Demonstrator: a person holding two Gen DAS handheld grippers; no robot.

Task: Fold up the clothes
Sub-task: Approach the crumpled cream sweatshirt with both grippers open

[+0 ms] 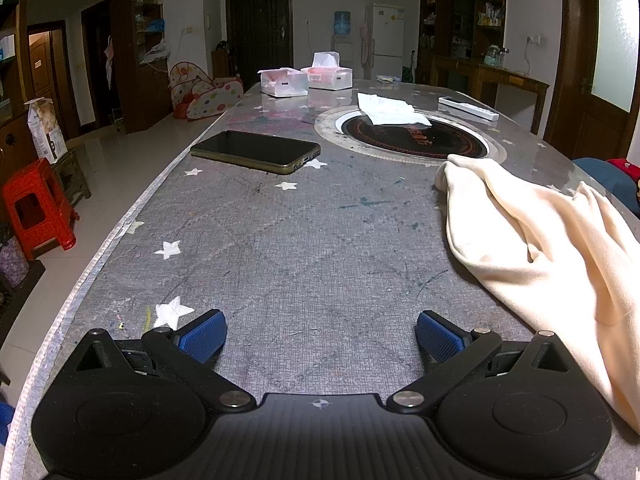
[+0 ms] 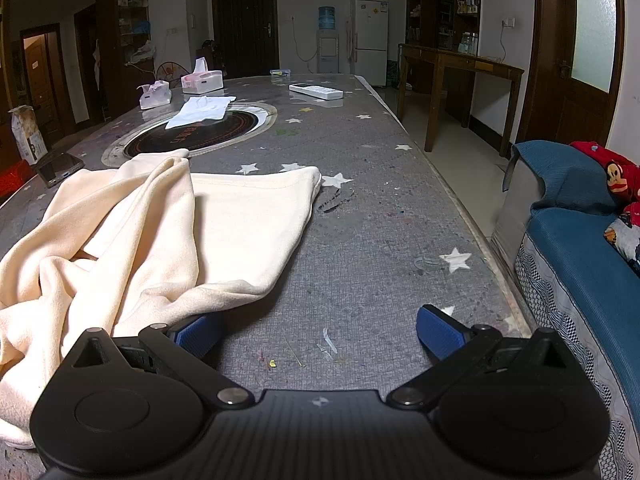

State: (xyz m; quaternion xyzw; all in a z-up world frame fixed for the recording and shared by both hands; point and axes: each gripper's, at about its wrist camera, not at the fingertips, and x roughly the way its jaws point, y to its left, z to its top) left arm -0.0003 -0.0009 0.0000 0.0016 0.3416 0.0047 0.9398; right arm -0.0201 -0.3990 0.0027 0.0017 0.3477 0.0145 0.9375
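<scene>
Star-patterned table [image 1: 304, 248]: cream garment [image 2: 168, 224], phone [image 1: 256, 150]

Your left gripper [image 1: 321, 334] hangs over the grey star-patterned table [image 1: 304, 248] with its jaws spread wide and nothing between them. The cream garment [image 1: 552, 248] lies rumpled to the right, clear of the jaws. Ahead and left, a dark phone [image 1: 256, 150] lies flat. Beyond it, a white tissue [image 1: 390, 110] rests on the round inset hob [image 1: 412, 136], with two tissue packs [image 1: 306, 76] further back.
</scene>
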